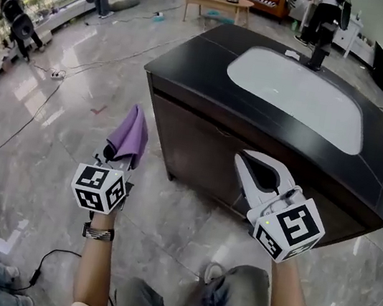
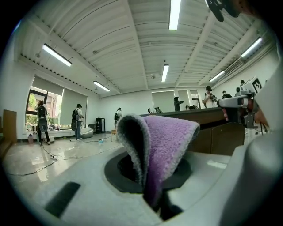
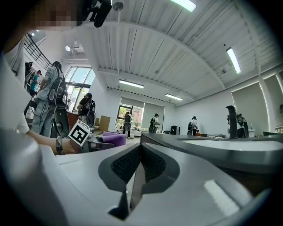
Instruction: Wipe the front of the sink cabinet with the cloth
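Left gripper (image 1: pixel 115 160) clamps the purple cloth (image 1: pixel 130 135), right gripper (image 1: pixel 245 160) closed empty; cloth should meet the cabinet front (image 1: pixel 188 138) flat.

Cabinet (image 1: pixel 198 153): on the floor (image 1: pixel 71 92), ahead of the 2 grippers.
Surface (image 1: pixel 192 61): on top of the cabinet.
Sink (image 1: pixel 296 93): set in the surface.
Faucet (image 1: pixel 317 52): behind the sink, at the surface's far edge.
Left gripper (image 1: pixel 119 160): over the floor, left of the cabinet's near corner, apart from it.
Cloth (image 1: pixel 130 135): between the left gripper's jaws, standing up out of them.
Right gripper (image 1: pixel 244 161): before the cabinet front, right of the left gripper.
Table (image 1: pixel 217 0): far behind the cabinet.
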Action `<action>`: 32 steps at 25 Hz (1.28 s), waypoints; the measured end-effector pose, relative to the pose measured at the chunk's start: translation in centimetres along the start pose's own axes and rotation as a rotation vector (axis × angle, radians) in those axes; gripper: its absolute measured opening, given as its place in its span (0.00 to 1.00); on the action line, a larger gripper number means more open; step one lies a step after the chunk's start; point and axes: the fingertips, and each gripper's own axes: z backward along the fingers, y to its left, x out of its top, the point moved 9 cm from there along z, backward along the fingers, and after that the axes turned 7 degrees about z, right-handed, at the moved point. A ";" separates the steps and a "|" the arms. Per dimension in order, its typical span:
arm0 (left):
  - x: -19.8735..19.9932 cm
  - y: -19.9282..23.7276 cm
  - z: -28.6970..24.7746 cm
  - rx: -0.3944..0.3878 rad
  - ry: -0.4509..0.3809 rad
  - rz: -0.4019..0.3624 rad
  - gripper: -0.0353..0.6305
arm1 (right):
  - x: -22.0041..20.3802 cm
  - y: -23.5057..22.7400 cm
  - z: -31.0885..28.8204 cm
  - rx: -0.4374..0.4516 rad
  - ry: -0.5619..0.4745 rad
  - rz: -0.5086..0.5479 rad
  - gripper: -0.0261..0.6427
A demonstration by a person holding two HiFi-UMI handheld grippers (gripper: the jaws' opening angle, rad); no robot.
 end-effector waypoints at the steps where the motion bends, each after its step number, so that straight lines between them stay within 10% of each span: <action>1: -1.1 0.2 -0.5 -0.002 -0.009 -0.005 0.13 | -1.1 0.2 -0.1 -0.001 -0.012 -0.001 0.05; 18: -5.9 7.5 -10.1 0.077 -0.011 0.046 0.13 | -7.4 1.9 -0.9 -0.052 0.045 0.047 0.05; 32: -6.6 5.0 -15.1 0.005 0.013 0.062 0.13 | -7.4 2.5 3.4 -0.107 0.070 0.052 0.05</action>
